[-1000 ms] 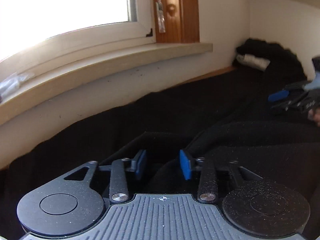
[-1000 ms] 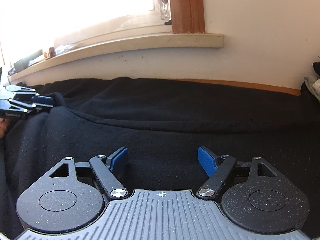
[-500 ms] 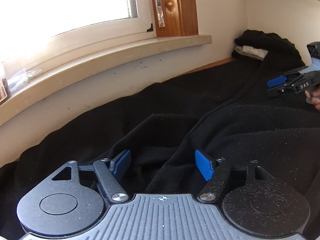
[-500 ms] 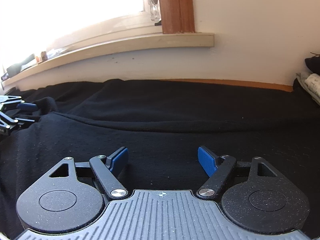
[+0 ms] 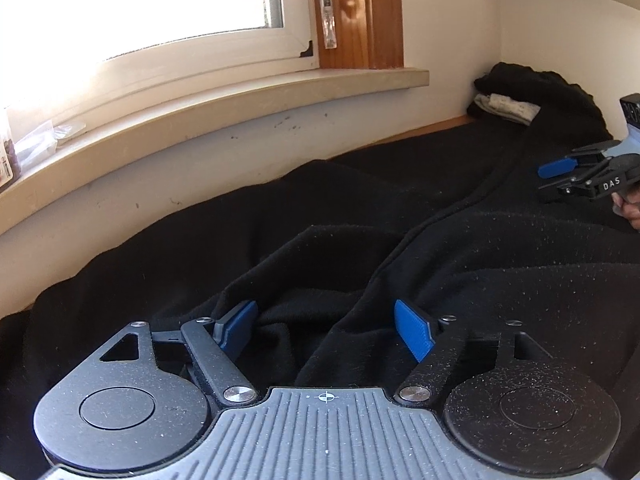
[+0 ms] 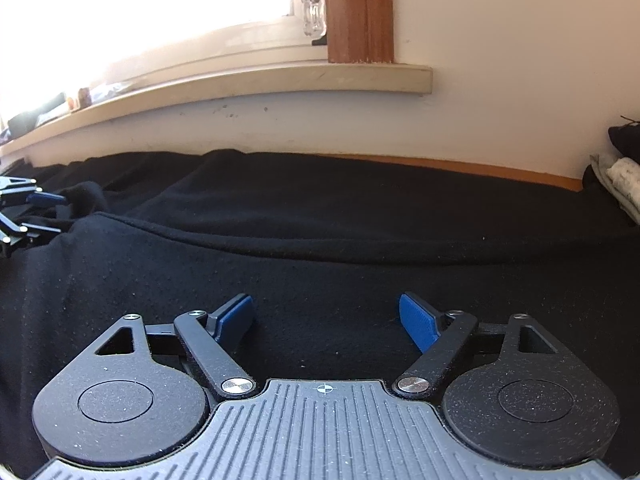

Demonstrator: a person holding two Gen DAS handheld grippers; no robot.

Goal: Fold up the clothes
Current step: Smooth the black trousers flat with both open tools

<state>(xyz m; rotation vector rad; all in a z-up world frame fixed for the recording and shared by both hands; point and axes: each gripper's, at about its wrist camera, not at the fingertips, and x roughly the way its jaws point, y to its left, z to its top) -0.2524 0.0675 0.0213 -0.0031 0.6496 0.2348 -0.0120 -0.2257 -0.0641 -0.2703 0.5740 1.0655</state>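
Over the black garment point(image 5: 460, 264), both grippers' jaws are opening — left gripper point(image 5: 326, 326) straddles a bunched fold unpinched, right gripper point(image 6: 326, 318) holds nothing.

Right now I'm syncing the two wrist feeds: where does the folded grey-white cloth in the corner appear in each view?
Left wrist view: the grey-white cloth is upper right, tucked in a black clothes pile at the wall corner.
Right wrist view: the same cloth sits at the far right edge, mid-height.
Shared landmark: the window sill's end below the wooden frame.
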